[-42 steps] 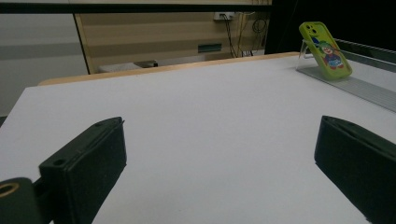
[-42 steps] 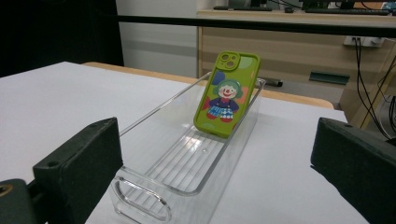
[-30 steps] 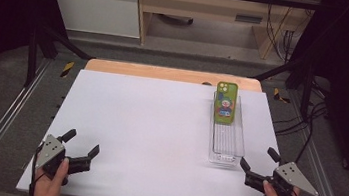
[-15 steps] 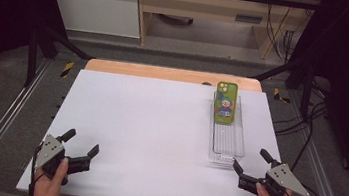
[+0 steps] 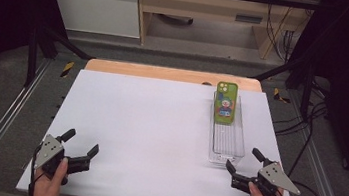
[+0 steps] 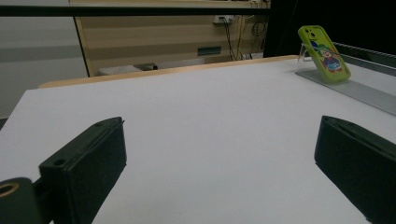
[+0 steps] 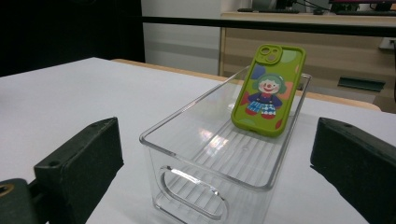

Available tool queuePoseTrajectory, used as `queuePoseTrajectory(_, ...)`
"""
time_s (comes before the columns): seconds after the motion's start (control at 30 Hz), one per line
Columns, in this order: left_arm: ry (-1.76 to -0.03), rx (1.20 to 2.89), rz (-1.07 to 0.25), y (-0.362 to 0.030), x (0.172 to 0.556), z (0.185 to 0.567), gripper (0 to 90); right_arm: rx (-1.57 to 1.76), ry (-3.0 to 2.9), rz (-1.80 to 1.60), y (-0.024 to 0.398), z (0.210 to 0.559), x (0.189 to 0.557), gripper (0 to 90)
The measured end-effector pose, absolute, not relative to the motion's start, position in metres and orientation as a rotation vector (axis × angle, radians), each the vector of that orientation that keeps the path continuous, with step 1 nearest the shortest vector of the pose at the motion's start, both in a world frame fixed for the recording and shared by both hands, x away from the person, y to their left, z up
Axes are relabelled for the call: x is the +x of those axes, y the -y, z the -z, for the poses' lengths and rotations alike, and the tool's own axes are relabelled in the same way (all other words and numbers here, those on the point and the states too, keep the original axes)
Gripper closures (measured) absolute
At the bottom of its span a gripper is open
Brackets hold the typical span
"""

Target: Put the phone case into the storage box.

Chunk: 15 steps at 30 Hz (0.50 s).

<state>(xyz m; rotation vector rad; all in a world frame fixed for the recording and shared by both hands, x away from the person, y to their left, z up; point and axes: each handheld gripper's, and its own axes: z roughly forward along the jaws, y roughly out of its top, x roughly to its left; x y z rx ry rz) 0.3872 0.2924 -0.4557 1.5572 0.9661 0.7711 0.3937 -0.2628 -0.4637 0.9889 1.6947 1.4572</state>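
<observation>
A green phone with a clown picture on its case leans against the far end wall of a long clear plastic bin on the right of the white table. In the right gripper view the phone stands tilted inside the bin, straight ahead between the jaws. My right gripper is open just short of the bin's near end, with nothing in it. Near the table's front left corner my left gripper hovers open and empty. From there the phone shows far off at the upper right.
The white table top has a wooden strip along its far edge. Metal rails run along both sides. Cables trail at the right, and a wooden desk stands beyond the table.
My right gripper has shifted left and a little forward, so it now lines up with the bin's near end. The left gripper, phone and bin have stayed put.
</observation>
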Motion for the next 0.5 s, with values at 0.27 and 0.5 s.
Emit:
queuePoseTrajectory(0.27, -0.969, 1.552, -0.772, -0.294, 0.388, 0.456, 1.5, 1.007, -1.676, -1.465, 0.262, 0.472, 0.399, 2.8)
queuePoseTrajectory(0.5, -0.966, 1.538, -0.765, -0.295, 0.389, 0.456, 1.5, 1.015, -1.66, -1.483, 0.26, 0.473, 0.404, 2.8)
